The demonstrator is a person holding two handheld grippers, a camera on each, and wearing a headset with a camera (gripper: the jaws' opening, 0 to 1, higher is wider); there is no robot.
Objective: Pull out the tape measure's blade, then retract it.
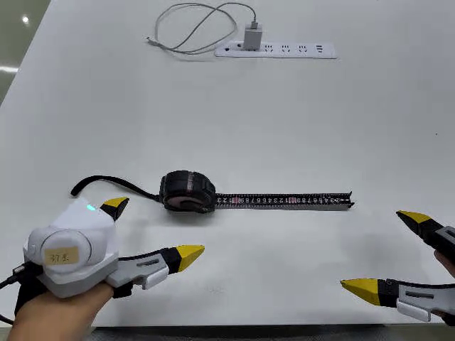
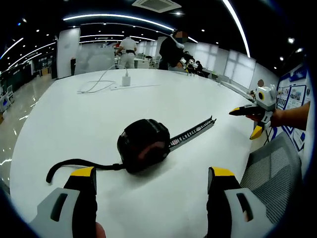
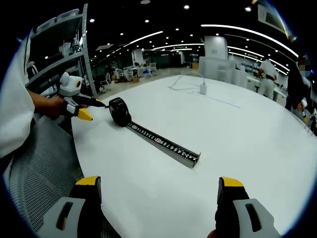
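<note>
Tape measure (image 1: 187, 192) on a white table (image 1: 298, 121), its blade (image 1: 284, 200) drawn out flat and not yet retracted; the long axis runs straight across in front of the person, black case (image 2: 143, 151) at the left, hooked end (image 1: 348, 199) at the right; a black wrist strap (image 1: 99, 181) trails from the case further left; left gripper (image 1: 153, 229) hovers near the case on the person's side, jaws spread and empty, the case straight ahead of its yellow tips; right gripper (image 1: 380, 250) sits near the hooked end, a little beyond it and closer to the person, jaws likewise spread and empty; the left looks better placed to steady the case, the right to handle the blade; at the far edge a power strip (image 1: 284, 50) holds a plugged-in white charger (image 1: 253, 35), its cable (image 1: 192, 28) looped beside it
</note>
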